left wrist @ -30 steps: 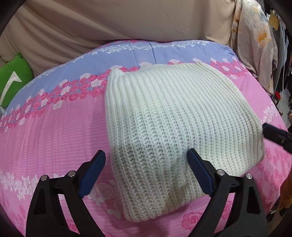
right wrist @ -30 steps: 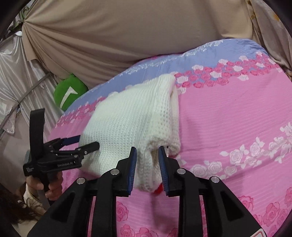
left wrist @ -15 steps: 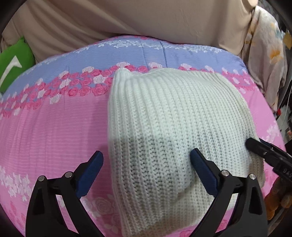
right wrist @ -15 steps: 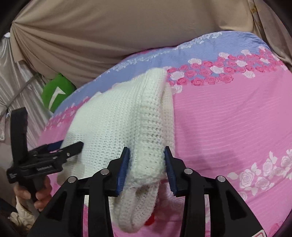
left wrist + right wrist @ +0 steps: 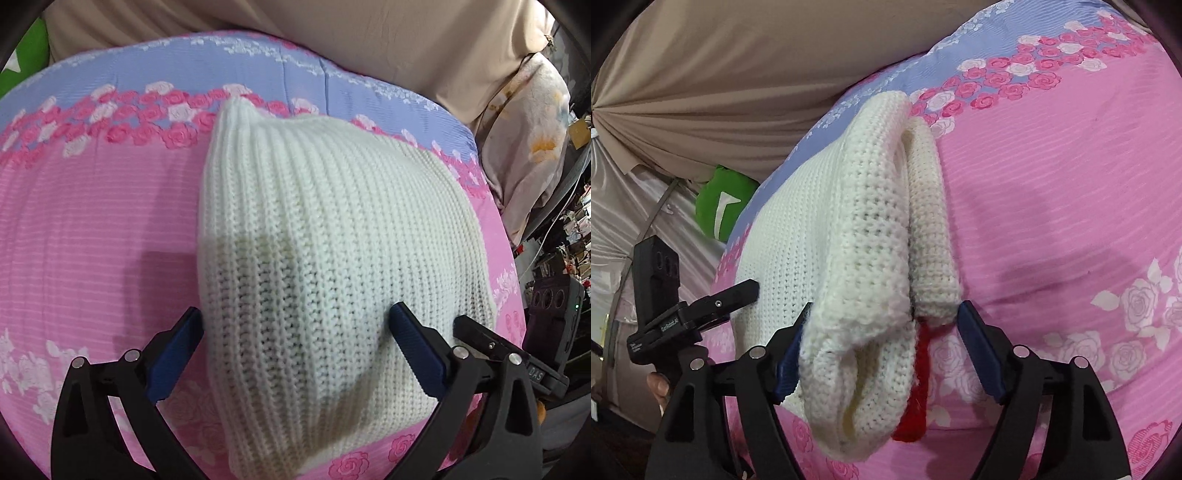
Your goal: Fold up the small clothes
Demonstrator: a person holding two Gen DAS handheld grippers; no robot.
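Sweater (image 5: 332, 258) on bed (image 5: 92, 229): soft, bulky, floppy knit. Take the layered edge. Left gripper (image 5: 295, 332) and right gripper (image 5: 882, 325) jaws opening, straddling it, not pinching.

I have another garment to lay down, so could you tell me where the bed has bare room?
Bare pink sheet lies left of the white knit, up to the rose band; another bare patch lies right of it. Its near edge is crowded by both grippers.

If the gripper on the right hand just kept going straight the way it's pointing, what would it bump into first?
Most likely the folded white knit garment. The right gripper has its jaws opening around the garment's thick folded edge, which already sits between the fingers. Beneath that lies the pink floral bedspread, though depth is hard to judge.
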